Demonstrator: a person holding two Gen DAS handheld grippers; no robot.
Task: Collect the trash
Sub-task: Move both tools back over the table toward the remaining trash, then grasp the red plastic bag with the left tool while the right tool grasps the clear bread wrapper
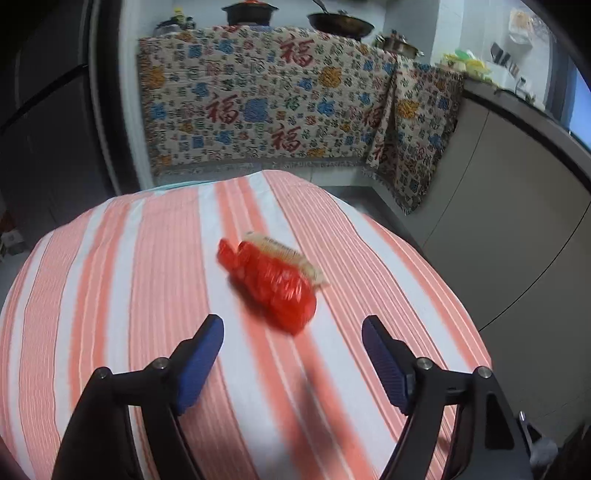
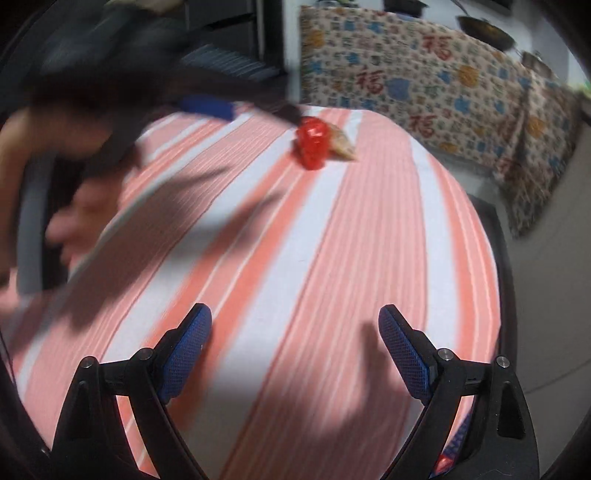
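Note:
A crumpled red wrapper point(image 1: 271, 282) with a beige paper strip lies on the pink-and-white striped tablecloth point(image 1: 129, 280). My left gripper point(image 1: 293, 330) is open and empty, its blue pads just short of the wrapper and either side of its near end. In the right wrist view the wrapper point(image 2: 313, 142) lies at the far side of the table, with the left gripper's blue pad point(image 2: 208, 106) blurred just left of it. My right gripper point(image 2: 295, 319) is open and empty, low over the near part of the cloth point(image 2: 332, 258), far from the wrapper.
A patterned cloth point(image 1: 258, 99) hangs over a counter behind the table, with pans point(image 1: 340, 24) on top. A grey cabinet front point(image 1: 517, 192) stands to the right. The person's arm and hand point(image 2: 74, 218) are blurred at the left.

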